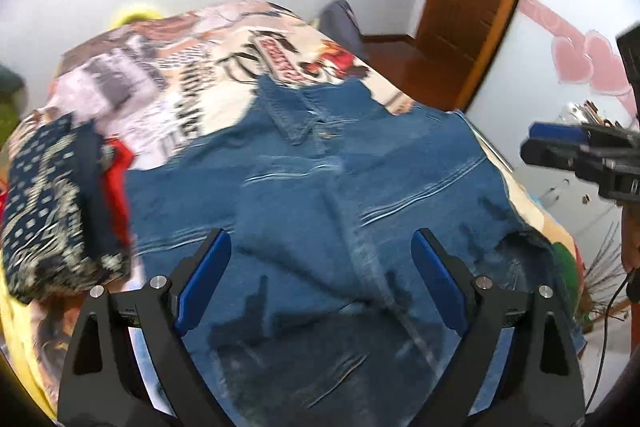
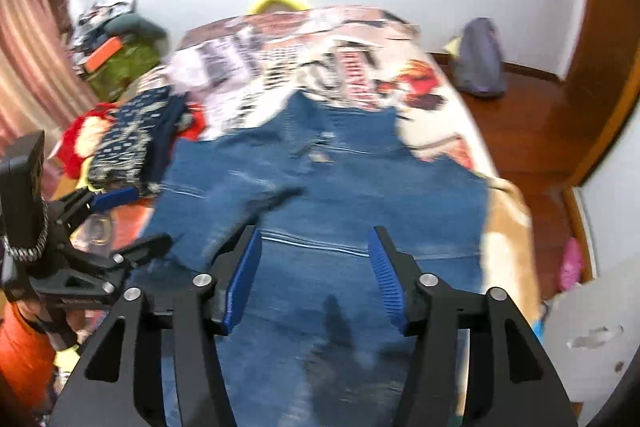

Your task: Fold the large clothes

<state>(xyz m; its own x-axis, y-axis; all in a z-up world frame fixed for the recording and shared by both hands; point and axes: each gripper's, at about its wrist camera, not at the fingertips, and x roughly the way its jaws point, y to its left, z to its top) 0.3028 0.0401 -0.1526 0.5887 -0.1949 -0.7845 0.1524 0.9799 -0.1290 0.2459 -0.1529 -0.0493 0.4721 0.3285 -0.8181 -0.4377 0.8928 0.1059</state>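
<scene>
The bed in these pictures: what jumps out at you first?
A big blue denim garment lies spread flat over the bed's cartoon-print cover, filling the middle of both views. Both the left gripper and the right gripper hang open above it. A heap of patterned navy and red clothes sits at its left.
</scene>
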